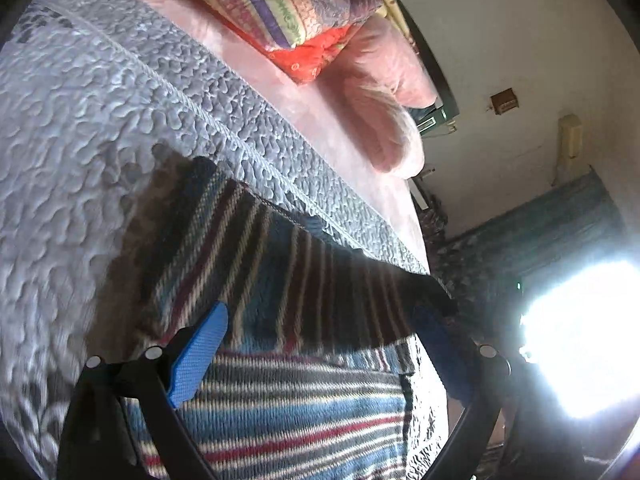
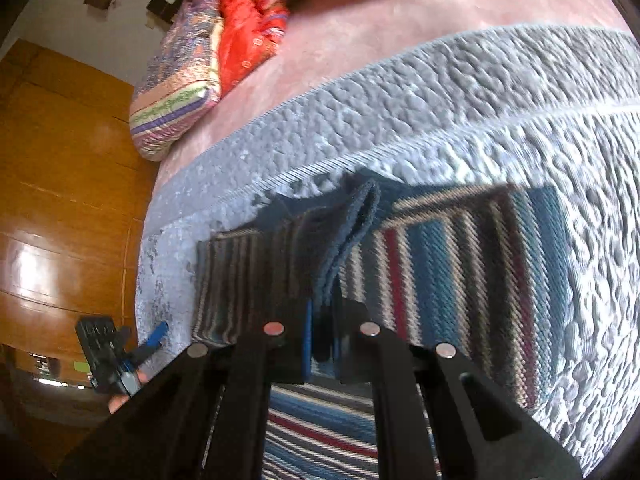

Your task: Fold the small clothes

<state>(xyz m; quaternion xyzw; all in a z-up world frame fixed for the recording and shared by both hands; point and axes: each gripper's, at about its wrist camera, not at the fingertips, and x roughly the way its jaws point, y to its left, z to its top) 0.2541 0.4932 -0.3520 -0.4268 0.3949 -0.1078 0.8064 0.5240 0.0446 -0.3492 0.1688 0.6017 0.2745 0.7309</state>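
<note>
Bedding is filling both views: a grey textured bedspread [image 1: 100, 120] is lying over a pink sheet [image 2: 380, 20], with a patterned folded quilt [image 2: 180, 80] and a wooden wardrobe [image 2: 60, 200] sitting at the far left of the right wrist view. Spread on the bedspread is the striped knit garment [image 1: 288, 412], banded in blue, red, cream and dark tones, with one portion lifted and draping over the flat part.

Moving to the left gripper [image 1: 320, 356], its blue pads are standing wide apart on either side of the knit, gripping nothing. Further right, the right gripper [image 2: 320, 344] is clenching a narrow pinch of the garment's blue ribbed edge [image 2: 356, 220], which is rising in a folded ridge from between the blue pads.

Judging by its look, the knit is soft, light and limp, so it is likely sagging wherever unsupported and sliding little on the rough bedspread. Hems and corners seem the best holds, one per gripper, keeping the fold line straight.
</note>
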